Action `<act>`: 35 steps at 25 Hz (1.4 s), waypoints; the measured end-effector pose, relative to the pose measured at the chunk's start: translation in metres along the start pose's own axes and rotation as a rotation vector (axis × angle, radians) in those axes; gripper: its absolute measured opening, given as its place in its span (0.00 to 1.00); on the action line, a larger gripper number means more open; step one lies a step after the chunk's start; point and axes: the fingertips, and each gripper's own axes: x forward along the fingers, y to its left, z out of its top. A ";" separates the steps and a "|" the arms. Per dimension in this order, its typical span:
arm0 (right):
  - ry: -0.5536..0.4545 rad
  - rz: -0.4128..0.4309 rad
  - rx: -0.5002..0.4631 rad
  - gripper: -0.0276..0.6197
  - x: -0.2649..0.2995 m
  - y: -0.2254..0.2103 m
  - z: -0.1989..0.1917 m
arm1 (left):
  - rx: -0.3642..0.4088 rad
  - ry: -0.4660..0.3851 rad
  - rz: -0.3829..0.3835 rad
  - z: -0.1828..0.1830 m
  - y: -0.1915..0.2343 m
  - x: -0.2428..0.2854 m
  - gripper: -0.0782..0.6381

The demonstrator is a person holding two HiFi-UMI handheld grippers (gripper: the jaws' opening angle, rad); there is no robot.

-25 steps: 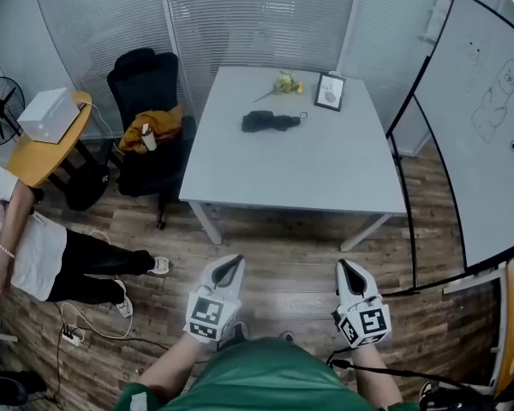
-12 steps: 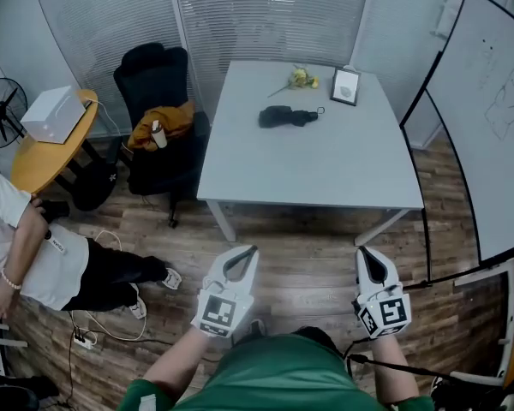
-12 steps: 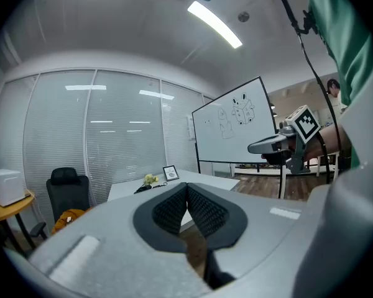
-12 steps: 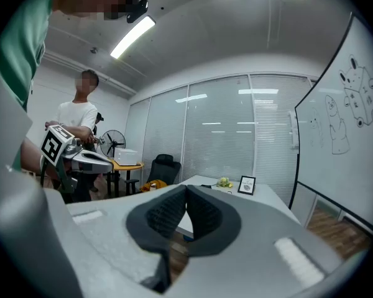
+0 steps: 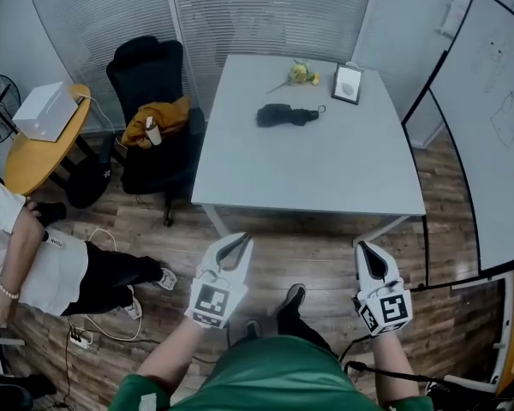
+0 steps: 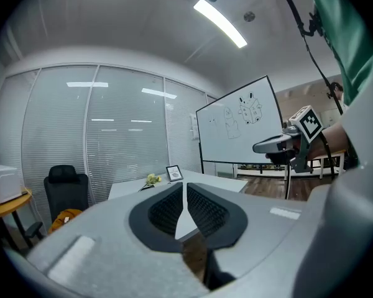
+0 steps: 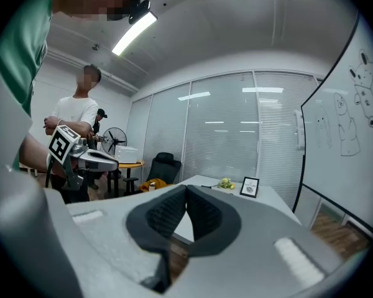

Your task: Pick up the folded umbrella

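The folded black umbrella (image 5: 285, 116) lies on the far half of the pale grey table (image 5: 325, 178), its strap end pointing right. Both grippers hang over the wooden floor, well short of the table's near edge. My left gripper (image 5: 237, 245) points towards the table, and its jaws meet at the tips with nothing between them (image 6: 184, 188). My right gripper (image 5: 362, 251) is also shut and empty (image 7: 186, 191). Each gripper shows in the other's view, held level beside it.
A framed picture (image 5: 348, 83) and yellow flowers (image 5: 301, 74) stand behind the umbrella. A black chair (image 5: 150, 118) with orange cloth and a bottle is left of the table. A whiteboard (image 5: 488, 118) flanks the right. A person (image 5: 34, 255), a round wooden table (image 5: 43, 144) and floor cables (image 5: 86, 336) are at left.
The person carrying the grippers has stepped towards the table, which now sits a little nearer in the head view. A shoe now shows between the grippers. Both jaws stay shut.
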 end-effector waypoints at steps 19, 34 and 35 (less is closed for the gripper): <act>-0.037 0.216 0.063 0.05 0.139 -0.120 -0.006 | 0.044 0.073 0.153 0.029 0.050 0.164 0.31; 0.007 0.037 0.088 0.05 0.232 -0.165 -0.004 | 0.089 0.100 -0.015 0.007 0.157 0.295 0.34; 0.014 -0.004 0.092 0.05 0.234 -0.174 -0.003 | 0.100 0.099 -0.046 0.005 0.162 0.314 0.34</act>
